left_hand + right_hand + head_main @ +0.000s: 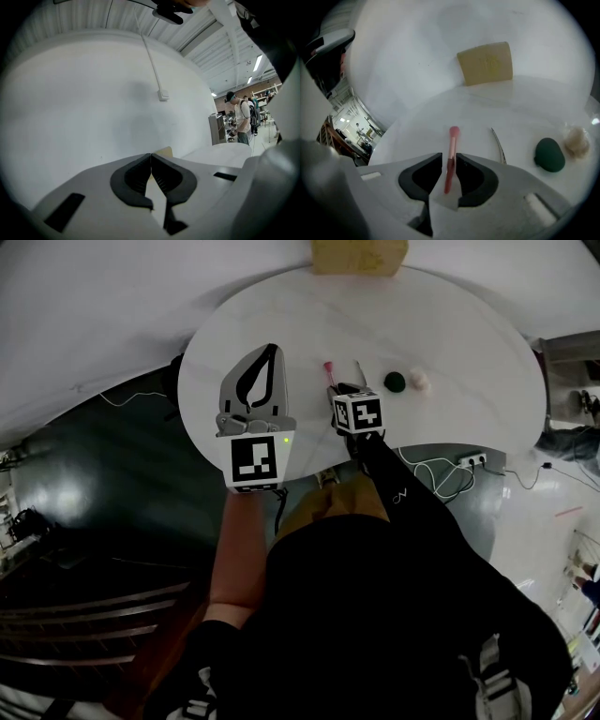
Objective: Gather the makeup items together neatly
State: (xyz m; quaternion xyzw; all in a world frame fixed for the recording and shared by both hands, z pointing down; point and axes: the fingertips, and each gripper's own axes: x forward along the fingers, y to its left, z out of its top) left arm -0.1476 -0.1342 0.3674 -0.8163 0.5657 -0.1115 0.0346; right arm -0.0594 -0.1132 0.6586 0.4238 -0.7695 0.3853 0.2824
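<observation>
Now brush [452, 143] loose between right gripper's [449, 159] jaws.

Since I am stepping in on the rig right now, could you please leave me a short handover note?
Left gripper: shut, empty, over the table's left part.
Right gripper: fingers slightly apart, pink brush lying between them, seemingly not pinched.
Thin metal tool lies right of the brush; green sponge and pale puff further right.
Done: sponge and puff sit together.
Left: bring brush and tool to them.
</observation>
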